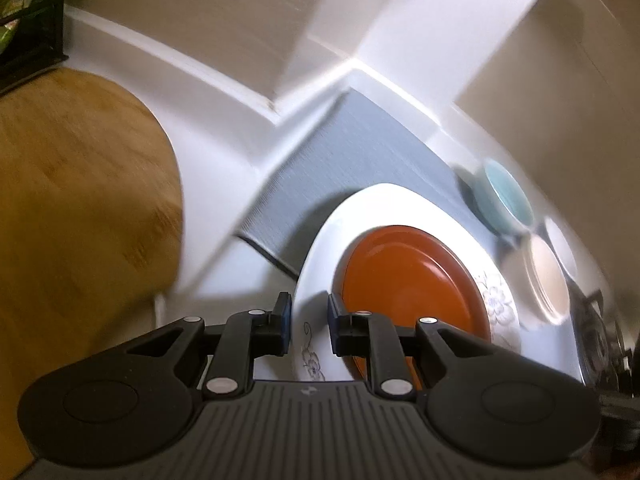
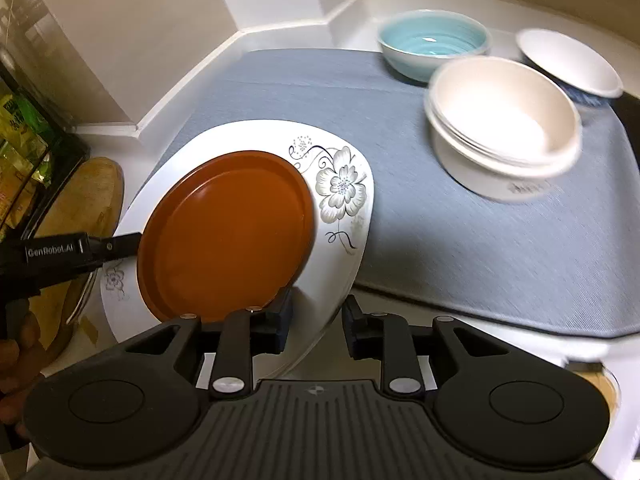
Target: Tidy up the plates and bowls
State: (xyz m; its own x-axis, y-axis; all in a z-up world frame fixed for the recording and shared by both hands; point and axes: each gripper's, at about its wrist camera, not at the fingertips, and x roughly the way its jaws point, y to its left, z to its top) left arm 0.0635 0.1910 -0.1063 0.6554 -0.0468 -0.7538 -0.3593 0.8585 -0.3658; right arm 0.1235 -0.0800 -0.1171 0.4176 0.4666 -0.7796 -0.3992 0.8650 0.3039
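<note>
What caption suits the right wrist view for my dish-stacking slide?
Both grippers, the right gripper and the left gripper, carry a white floral plate bearing an orange plate over a grey mat.

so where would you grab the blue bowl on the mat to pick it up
Take the blue bowl by its rim, one finger inside and one outside the wall. It stands upright and open-topped on the grey mat, so coming from above suits it. The side of the rim facing the flowered plate looks freest; the stacked white bowls crowd the other side.
</note>
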